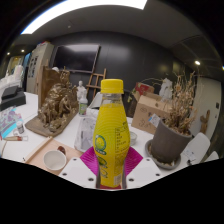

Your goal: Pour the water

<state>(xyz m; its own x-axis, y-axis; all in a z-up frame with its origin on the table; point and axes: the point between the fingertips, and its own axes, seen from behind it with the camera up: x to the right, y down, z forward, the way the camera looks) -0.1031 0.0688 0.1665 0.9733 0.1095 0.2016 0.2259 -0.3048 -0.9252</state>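
Note:
A yellow drink bottle point(111, 132) with a yellow cap and a green-and-white label stands upright between my fingers. My gripper point(112, 166) is shut on the bottle: both magenta pads point(93, 160) press against its lower body from left and right. The bottle's base is hidden by the gripper body. A small white cup point(55, 158) sits on a wooden tray point(40, 153) to the left of the fingers, low on the white table.
A grey pot with dry branches point(170, 140) stands close on the right. A brown sculpture point(55, 105) sits on the table at the left, with a small bottle point(83, 97) behind it. A cardboard box point(150, 108) lies beyond on the right.

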